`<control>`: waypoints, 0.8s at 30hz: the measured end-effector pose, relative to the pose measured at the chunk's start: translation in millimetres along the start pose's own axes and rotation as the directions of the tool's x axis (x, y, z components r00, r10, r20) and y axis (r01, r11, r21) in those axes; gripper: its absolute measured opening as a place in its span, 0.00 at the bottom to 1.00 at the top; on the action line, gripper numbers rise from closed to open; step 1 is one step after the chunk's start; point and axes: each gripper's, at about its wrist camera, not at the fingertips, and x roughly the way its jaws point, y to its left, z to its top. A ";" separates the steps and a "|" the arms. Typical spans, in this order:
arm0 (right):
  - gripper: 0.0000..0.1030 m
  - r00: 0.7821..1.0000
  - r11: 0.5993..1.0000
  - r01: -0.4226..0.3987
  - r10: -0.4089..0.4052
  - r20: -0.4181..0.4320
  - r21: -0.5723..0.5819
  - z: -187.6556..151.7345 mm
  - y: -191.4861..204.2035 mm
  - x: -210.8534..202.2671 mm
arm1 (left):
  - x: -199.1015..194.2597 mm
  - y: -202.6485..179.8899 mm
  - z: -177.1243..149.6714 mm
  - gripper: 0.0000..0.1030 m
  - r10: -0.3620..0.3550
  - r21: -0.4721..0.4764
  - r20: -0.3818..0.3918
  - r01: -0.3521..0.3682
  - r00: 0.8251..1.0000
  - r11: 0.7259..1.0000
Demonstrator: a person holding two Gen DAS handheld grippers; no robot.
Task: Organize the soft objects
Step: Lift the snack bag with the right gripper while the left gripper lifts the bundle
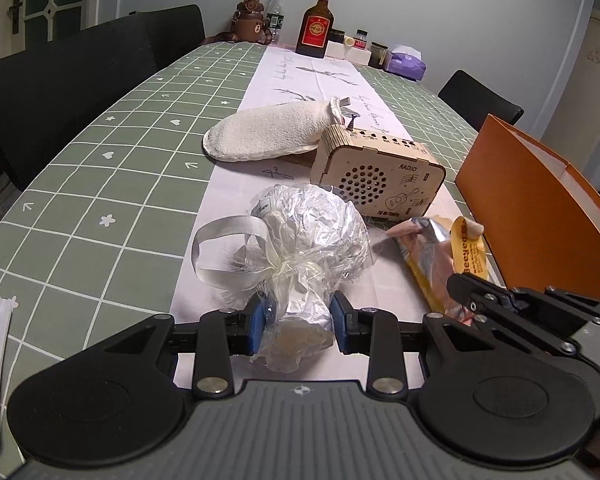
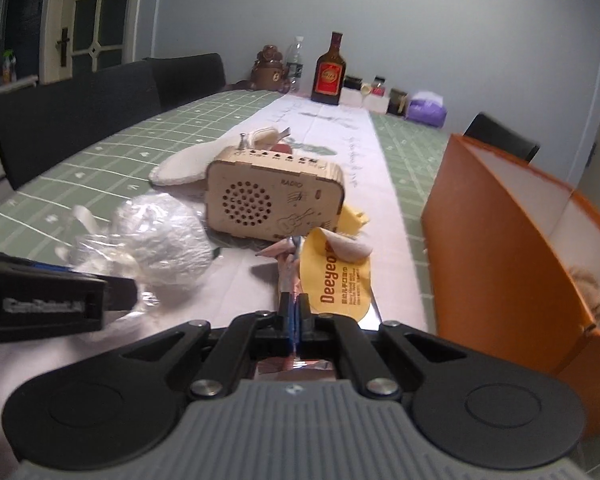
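The left gripper [image 1: 300, 322] has its blue-padded fingers [image 1: 256, 320] clamped on the twisted neck of a cellophane-wrapped bundle [image 1: 312, 232]. The bundle is a white soft ball in crinkled clear film, tied with a grey ribbon loop [image 1: 227, 240]. It lies on the white runner [image 1: 328, 76] of the counter [image 1: 99, 184], just in front of the wooden radio [image 1: 376, 176] and on the near-left side of it.

The right gripper [image 2: 293, 312] has its fingers pressed together on the edge of a yellow foil pouch [image 2: 332, 276] printed "Deeyeo". The pouch lies directly in front of the wooden radio, between it and the gripper. Its top flap curls over.

A cream terry mitt [image 1: 267, 132] lies behind the wooden radio, touching its rear-left corner. An open orange box [image 2: 496, 248] stands to the right of the wooden radio, near it. A tan furry item [image 2: 588, 288] shows inside the box; its identity cannot be determined.

Far behind the wooden radio, at the end of the counter, stand a brown bottle with a red label [image 1: 318, 26], a clear water bottle [image 1: 276, 10], a brown bear figure [image 1: 251, 20], small jars and a purple tissue pack [image 1: 406, 62]. Black chairs [image 1: 59, 92] line the counter's left edge.
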 end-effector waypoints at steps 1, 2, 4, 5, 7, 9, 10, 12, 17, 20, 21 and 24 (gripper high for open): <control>0.00 1.000 1.000 -0.011 0.011 -0.006 0.009 0.6 -0.5 -1.9 | 0.1 -0.5 -0.2 0.37 0.000 0.000 0.000 0.000 1.000 1.000; 0.00 1.000 1.000 -0.021 0.021 -0.008 0.012 0.1 0.6 -3.5 | 0.3 -1.3 -0.1 0.37 -0.001 0.000 0.000 0.001 1.000 1.000; 0.02 1.000 1.000 -0.026 0.026 -0.006 0.005 -1.2 3.0 -6.0 | 0.3 -1.8 -0.3 0.37 -0.001 0.001 0.001 0.001 1.000 1.000; 0.07 1.000 1.000 -0.021 0.021 0.010 0.001 -1.7 3.7 -8.2 | 0.3 -1.9 -0.2 0.37 -0.002 -0.001 0.001 0.002 1.000 1.000; 0.37 0.999 0.999 0.013 -0.012 0.049 -0.031 -1.9 5.8 -13.0 | 0.4 -1.7 -0.3 0.37 -0.004 -0.004 0.000 0.004 1.000 1.000; 0.53 0.996 0.998 0.032 -0.028 0.085 -0.049 -1.6 4.4 -15.4 | 0.3 -1.6 -0.1 0.37 -0.004 -0.004 0.000 0.004 1.000 1.000; 0.54 0.996 0.998 0.032 -0.028 0.086 -0.047 -0.2 1.0 -13.7 | 0.6 -1.9 -0.2 0.37 -0.004 -0.004 0.000 0.004 1.000 1.000; 0.55 0.998 0.999 0.027 -0.025 0.059 -0.032 3.5 -5.9 -4.6 | 0.6 -1.1 -0.1 0.37 -0.003 -0.003 0.001 0.003 1.000 1.000; 0.65 0.998 0.996 -0.042 0.045 -0.034 0.077 4.4 -27.2 18.5 | 1.4 -0.3 0.2 0.37 -0.003 -0.007 -0.003 0.003 1.000 1.000; 0.66 0.996 0.992 -0.058 0.065 -0.059 0.108 1.9 -29.8 25.8 | 1.8 -0.8 0.3 0.37 0.000 -0.005 -0.003 0.000 1.000 1.000; 0.66 0.996 0.992 -0.058 0.065 -0.062 0.112 1.1 -29.7 27.1 | 1.7 -1.3 0.0 0.37 0.000 -0.003 -0.002 0.000 1.000 1.000; 0.60 0.996 0.995 -0.044 0.050 -0.067 0.093 0.0 -26.7 29.4 | 1.9 -0.5 -0.4 0.37 -0.002 -0.006 -0.001 0.002 1.000 1.000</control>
